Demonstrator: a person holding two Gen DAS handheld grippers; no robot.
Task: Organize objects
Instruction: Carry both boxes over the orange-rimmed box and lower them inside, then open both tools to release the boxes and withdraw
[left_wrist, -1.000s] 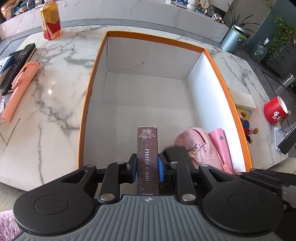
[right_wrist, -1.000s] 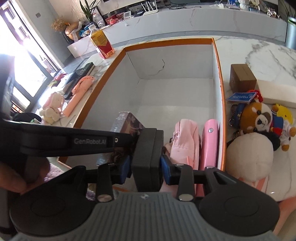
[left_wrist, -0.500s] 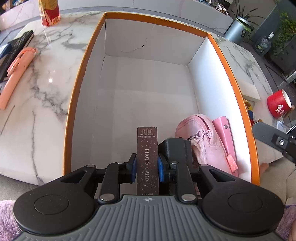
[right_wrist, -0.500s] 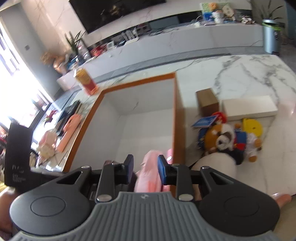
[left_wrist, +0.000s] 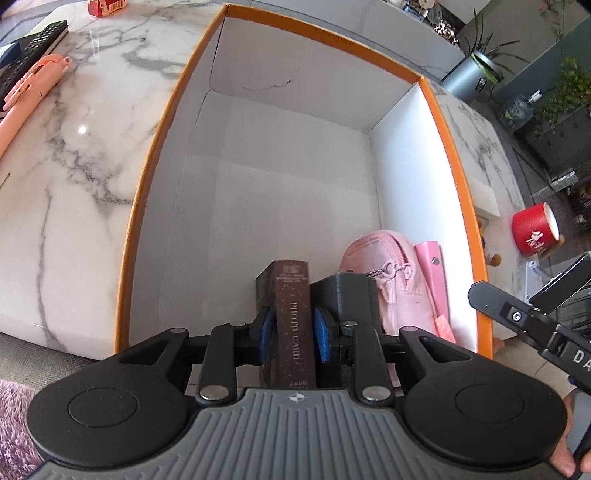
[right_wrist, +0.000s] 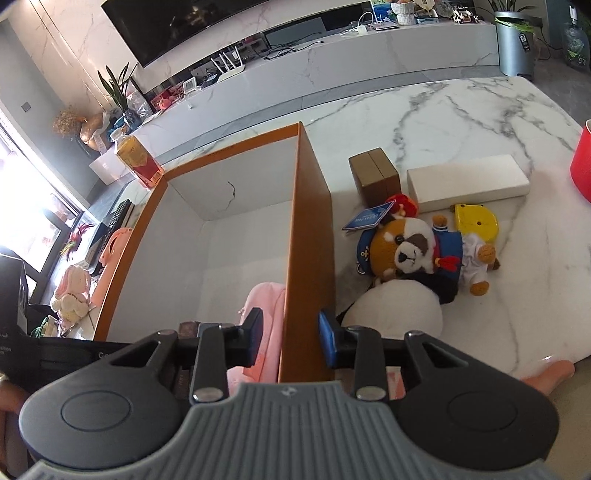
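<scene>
My left gripper (left_wrist: 291, 334) is shut on a dark brown photo card box (left_wrist: 293, 314), held upright low inside the orange-rimmed white storage box (left_wrist: 147, 206). A black box (left_wrist: 345, 299) stands right beside it, then a pink pouch (left_wrist: 391, 269) and a pink flat case (left_wrist: 430, 266) against the right wall. My right gripper (right_wrist: 290, 338) is open and empty, straddling the storage box's right wall (right_wrist: 308, 236) from above. Outside that wall lie a bear plush (right_wrist: 413, 251), a white plush (right_wrist: 395, 306), a brown box (right_wrist: 375, 175) and a white box (right_wrist: 467, 182).
On the marble table left of the storage box lie a peach case (left_wrist: 26, 92) and a black remote (left_wrist: 33, 48). A red cup (left_wrist: 533, 232) stands at the right. A yellow item (right_wrist: 476, 219) lies by the bear. A red-yellow carton (right_wrist: 138, 162) stands at the back.
My right gripper let go of the black box, opened, and drew up and right over the box wall. My left gripper lowered the photo card box further into the storage box.
</scene>
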